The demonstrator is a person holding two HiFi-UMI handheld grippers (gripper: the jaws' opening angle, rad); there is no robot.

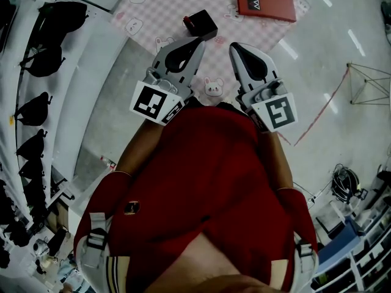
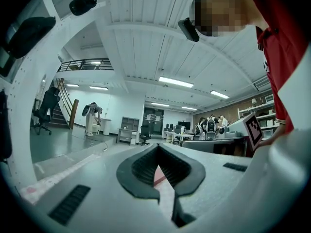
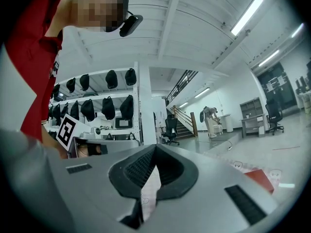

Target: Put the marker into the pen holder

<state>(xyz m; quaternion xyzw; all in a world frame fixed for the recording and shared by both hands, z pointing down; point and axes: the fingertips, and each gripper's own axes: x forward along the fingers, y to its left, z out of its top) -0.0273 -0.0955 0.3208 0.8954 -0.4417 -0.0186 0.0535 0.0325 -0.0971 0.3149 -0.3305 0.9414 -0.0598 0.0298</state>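
A black square pen holder (image 1: 201, 24) stands on a pink checkered mat (image 1: 153, 5) ahead of me. A small red-and-black item (image 1: 187, 21) touches its left corner; it may be the marker, too small to tell. Both grippers are held close to my red shirt, pointing toward the mat. The left gripper (image 1: 190, 45) has its jaws closed tip to tip on nothing, short of the holder. The right gripper (image 1: 241, 49) is also shut and empty, to the holder's right. The left gripper view (image 2: 157, 148) and right gripper view (image 3: 155, 148) show meeting tips, with only slivers of mat behind.
A red flat box (image 1: 266, 0) lies at the mat's far right. White shelving with black bags (image 1: 36, 60) runs along the left. A red line (image 1: 324, 112) crosses the grey surface at right. Cables and crates (image 1: 345, 185) crowd the lower right.
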